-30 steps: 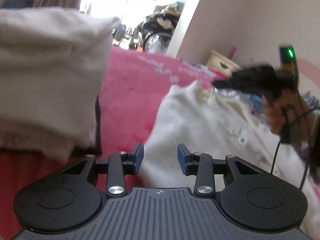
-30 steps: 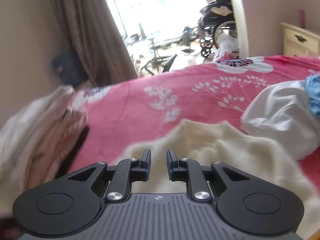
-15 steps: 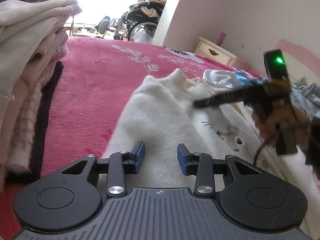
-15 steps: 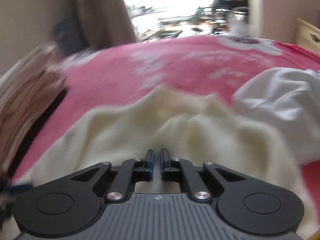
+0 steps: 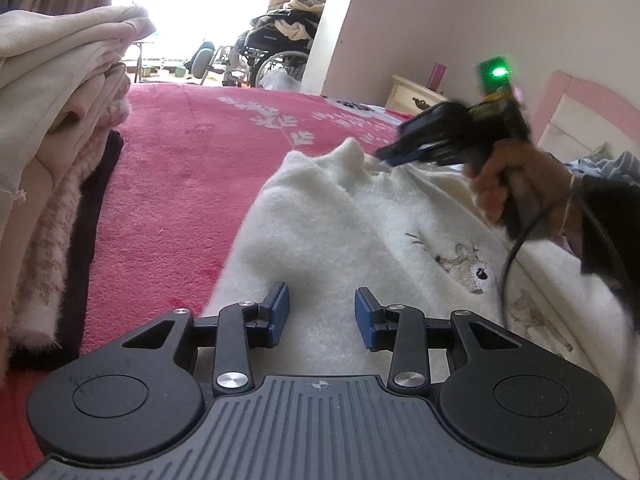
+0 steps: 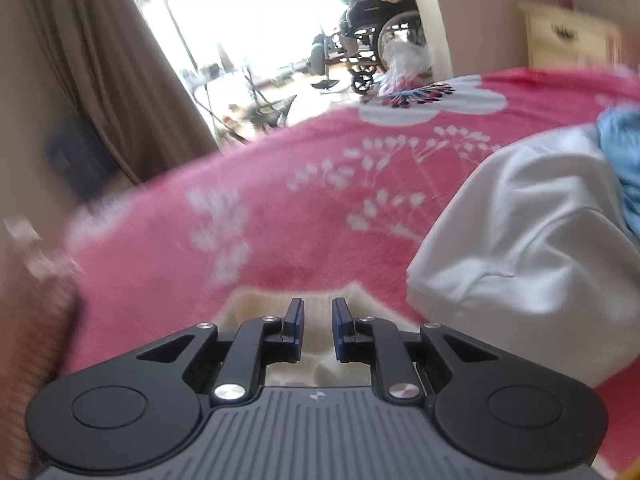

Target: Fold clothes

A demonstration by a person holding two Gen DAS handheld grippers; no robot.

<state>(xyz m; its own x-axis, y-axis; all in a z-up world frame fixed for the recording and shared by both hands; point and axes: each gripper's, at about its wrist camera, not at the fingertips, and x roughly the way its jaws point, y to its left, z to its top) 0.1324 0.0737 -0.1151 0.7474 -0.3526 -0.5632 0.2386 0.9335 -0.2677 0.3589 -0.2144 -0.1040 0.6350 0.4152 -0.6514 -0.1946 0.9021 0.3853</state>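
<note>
Left wrist view: we look along our left hand-held gripper (image 5: 322,312), its blue pads spread with a clear gap and nothing pinched between them. Directly beneath and ahead of it, from six o'clock up to about one o'clock, lies the cream fleece sweater (image 5: 332,216), spread on the pink floral blanket (image 5: 180,168) of the bed. The fleece fills the space under the parted pads, though we cannot tell whether they touch it. An embroidered deer motif (image 5: 464,266) shows on the sweater at about three o'clock.

At about two o'clock a hand (image 5: 508,180) holds the right hand-held gripper (image 5: 390,157), blurred, its tips at the sweater's far edge near a raised peak of fabric. A green light glows on top of it. At nine to eleven o'clock stands a stack of folded clothes (image 5: 60,120), beige and pink over something dark.

In the right wrist view, the right hand-held gripper (image 6: 318,322) has a narrow gap and its jaws are opening; the ribbed cream edge of the sweater (image 6: 264,304) sits just under and ahead of the pads at six o'clock, not pinched. A crumpled white garment (image 6: 520,240) lies at three o'clock, with blue cloth (image 6: 624,160) beside it at two. A wheelchair (image 6: 372,36) stands by the bright doorway at twelve.
</note>
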